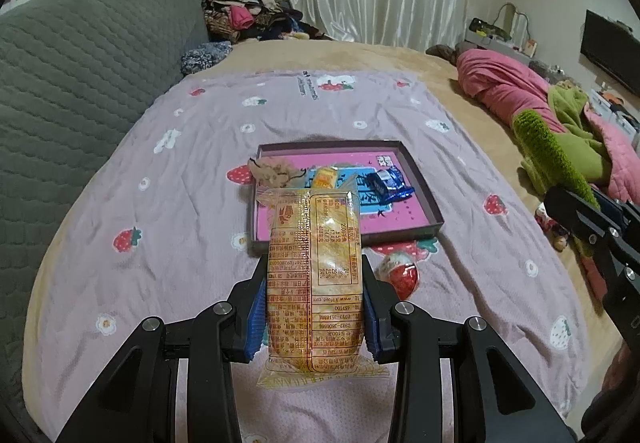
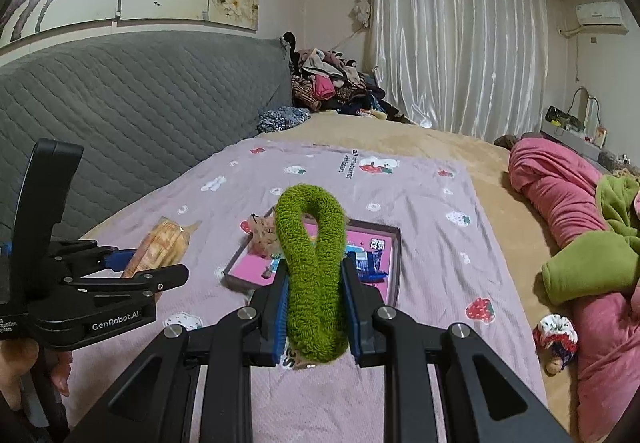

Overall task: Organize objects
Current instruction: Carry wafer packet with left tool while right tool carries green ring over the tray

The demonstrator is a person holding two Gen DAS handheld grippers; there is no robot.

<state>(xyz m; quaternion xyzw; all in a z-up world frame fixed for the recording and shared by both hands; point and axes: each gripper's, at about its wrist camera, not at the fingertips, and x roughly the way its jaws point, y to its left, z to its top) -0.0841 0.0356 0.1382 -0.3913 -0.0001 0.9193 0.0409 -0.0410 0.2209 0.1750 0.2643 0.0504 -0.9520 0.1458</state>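
My left gripper (image 1: 315, 275) is shut on a yellow snack packet (image 1: 316, 275) and holds it above the bed, just short of the tray. The shallow tray (image 1: 424, 183) has a pink floor and holds a blue candy wrapper (image 1: 388, 183), a small orange packet (image 1: 325, 178) and a beige scrunchie (image 1: 272, 171) at its left rim. My right gripper (image 2: 314, 275) is shut on a fuzzy green hair loop (image 2: 312, 255), held above the tray (image 2: 394, 263). The left gripper and packet (image 2: 160, 247) show at the left of the right wrist view.
A red-and-white round item (image 1: 402, 275) lies on the strawberry-print sheet (image 1: 160, 211) near the tray's front right corner. A grey headboard (image 1: 80, 63) runs along the left. Pink and green bedding (image 2: 580, 243) and a small scrunchie (image 2: 556, 335) lie at the right.
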